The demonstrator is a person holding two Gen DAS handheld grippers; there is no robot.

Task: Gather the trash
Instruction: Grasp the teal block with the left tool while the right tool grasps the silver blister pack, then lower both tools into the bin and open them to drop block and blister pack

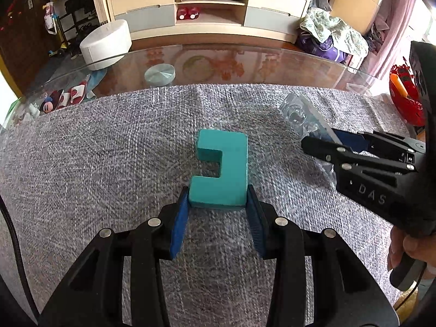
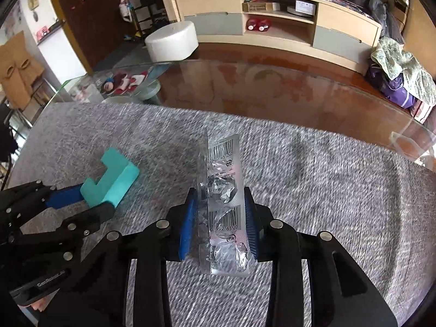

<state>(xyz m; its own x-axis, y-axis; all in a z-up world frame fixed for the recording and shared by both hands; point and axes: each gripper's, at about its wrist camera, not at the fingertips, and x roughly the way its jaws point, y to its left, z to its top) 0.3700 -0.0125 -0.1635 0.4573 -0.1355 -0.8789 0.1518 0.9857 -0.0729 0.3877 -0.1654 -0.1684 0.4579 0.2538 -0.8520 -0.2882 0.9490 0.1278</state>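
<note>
Grey cloth (image 1: 109, 163) covers the glass tabletop (image 1: 245, 62); my left gripper (image 1: 218, 204) pinches a teal block (image 1: 223, 169), my right gripper (image 2: 219, 218) clamps a blister pack (image 2: 223, 204).

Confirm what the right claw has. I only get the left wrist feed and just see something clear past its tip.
Observer: The right claw is shut on a blister pack, clear plastic with a foil back, held on edge between the pads.
Operator: Any pills left in it?
Observer: The foil looks torn open at each pocket, and barcodes are printed on it.
Operator: Is my left claw squarely on the block?
Observer: From the right wrist camera, the left claw pinches only the near end of the teal block; the rest sticks out over the gray cloth.
</note>
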